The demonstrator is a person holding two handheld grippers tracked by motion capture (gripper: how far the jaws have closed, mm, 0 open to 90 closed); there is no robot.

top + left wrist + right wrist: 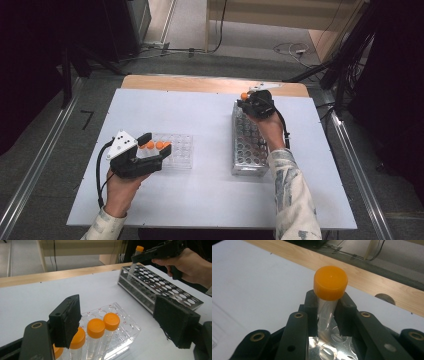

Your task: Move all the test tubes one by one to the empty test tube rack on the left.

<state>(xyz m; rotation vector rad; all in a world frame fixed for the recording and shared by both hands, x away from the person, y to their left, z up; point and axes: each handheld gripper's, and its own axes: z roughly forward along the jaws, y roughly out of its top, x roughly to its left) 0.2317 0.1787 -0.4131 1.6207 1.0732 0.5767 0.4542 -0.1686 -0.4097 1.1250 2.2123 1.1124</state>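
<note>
Currently — right claw [329, 312] clamped on an orange-capped tube [329, 290], its foot in a far-corner hole of the metal rack [248, 145]. Keep it upright; ease the grip only once seated. Left claw [120, 322] — open, above the clear tray [117, 325] of tubes.

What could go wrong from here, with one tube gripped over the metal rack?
1. The right gripper is shut on the orange-capped tube, which leans over the metal rack; pushed down tilted, it might jam in its hole.
2. The left gripper stands open around the capped tubes in the clear tray; closing here might catch several or shove the tray.
</note>
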